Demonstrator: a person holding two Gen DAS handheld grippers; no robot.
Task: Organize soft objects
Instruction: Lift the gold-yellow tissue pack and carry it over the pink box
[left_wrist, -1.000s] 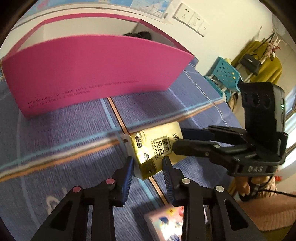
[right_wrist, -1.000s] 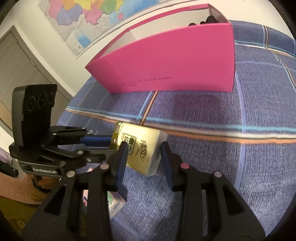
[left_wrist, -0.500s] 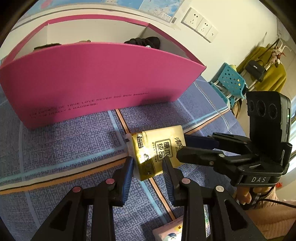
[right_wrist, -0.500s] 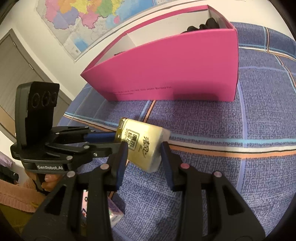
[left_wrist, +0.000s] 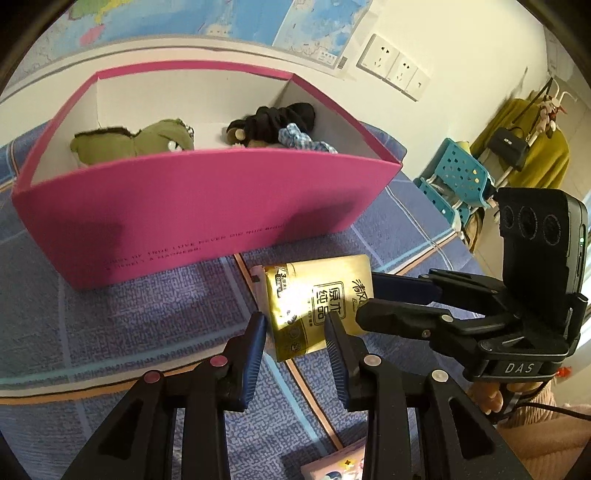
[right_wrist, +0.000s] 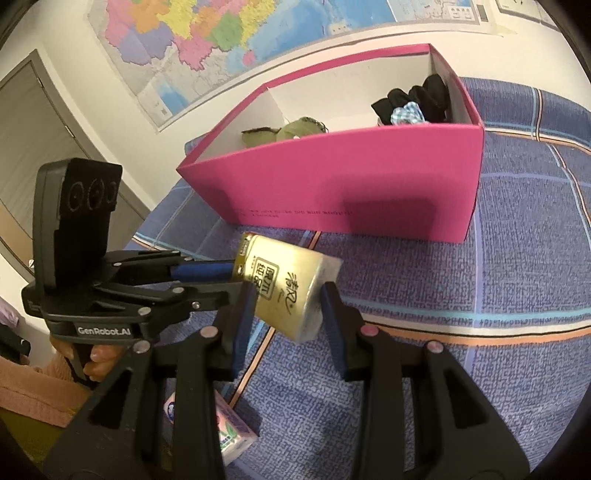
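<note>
Both tongs, left (left_wrist: 295, 332) and right (right_wrist: 286, 314), grip the gold tissue pack (left_wrist: 317, 302), now raised nearer the pink box (left_wrist: 207, 206), nearly ready to drop in.

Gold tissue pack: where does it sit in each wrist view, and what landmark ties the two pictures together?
Left wrist: gold tissue pack lower centre, one end between the left gripper fingers.
Right wrist: the pack left of centre, between the right gripper fingers.
Shared landmark: the pink box just beyond the pack.
</note>
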